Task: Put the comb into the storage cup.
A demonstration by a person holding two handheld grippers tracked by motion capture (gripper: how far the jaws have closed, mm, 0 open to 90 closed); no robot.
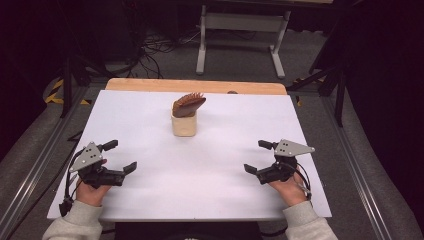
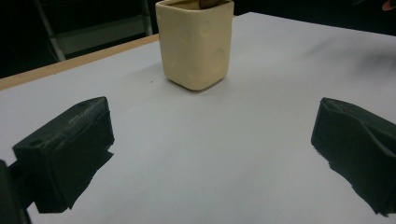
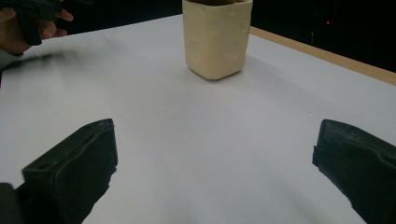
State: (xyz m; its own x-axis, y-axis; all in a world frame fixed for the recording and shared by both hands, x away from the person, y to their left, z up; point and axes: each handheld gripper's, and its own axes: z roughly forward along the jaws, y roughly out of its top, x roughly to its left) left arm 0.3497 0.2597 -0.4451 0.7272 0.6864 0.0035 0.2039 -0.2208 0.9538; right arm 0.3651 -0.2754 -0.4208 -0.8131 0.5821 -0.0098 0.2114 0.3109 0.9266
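Observation:
A cream square cup (image 1: 183, 123) stands upright near the middle back of the white table (image 1: 150, 125). A brown ridged object (image 1: 190, 104) sticks out of its top, leaning right. My left gripper (image 1: 120, 156) rests open at the front left, nothing between its jaws. My right gripper (image 1: 259, 157) is open at the front right, also holding nothing. Both point inward at the cup, well short of it. In the left gripper view the cup (image 2: 195, 43) stands ahead between the wide jaws. The right gripper view shows the cup (image 3: 216, 38) ahead too, with the other hand (image 3: 23, 28) at top left.
A wooden strip (image 1: 195, 86) runs along the table's far edge. Beyond it stand a white metal frame (image 1: 242, 35) and loose cables on the floor. Grey rails flank both sides of the table. Open white surface lies between the grippers and the cup.

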